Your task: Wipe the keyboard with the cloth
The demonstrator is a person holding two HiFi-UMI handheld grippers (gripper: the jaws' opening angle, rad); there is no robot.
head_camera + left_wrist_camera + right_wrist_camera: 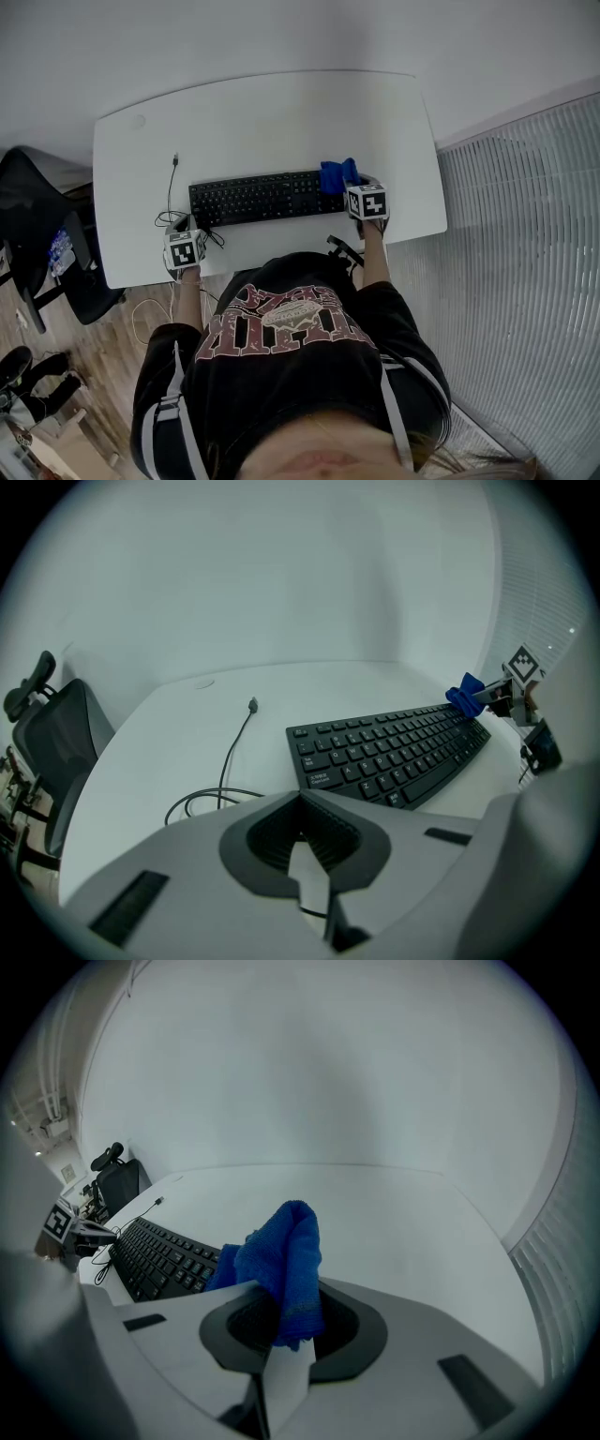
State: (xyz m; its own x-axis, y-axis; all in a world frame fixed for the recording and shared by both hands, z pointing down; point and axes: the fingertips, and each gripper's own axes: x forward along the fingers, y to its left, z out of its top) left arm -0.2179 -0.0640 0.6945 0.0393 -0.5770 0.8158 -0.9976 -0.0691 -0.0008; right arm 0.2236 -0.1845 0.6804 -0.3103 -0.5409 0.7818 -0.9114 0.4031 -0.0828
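Right gripper [284, 1327] clamped on blue cloth [281, 1255] at right end of keyboard [258, 197]. Left gripper [302, 844] jaws together, empty, near keyboard's left end, over white desk [281, 117].

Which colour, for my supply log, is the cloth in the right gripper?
Blue; the cloth shows best in the right gripper view.
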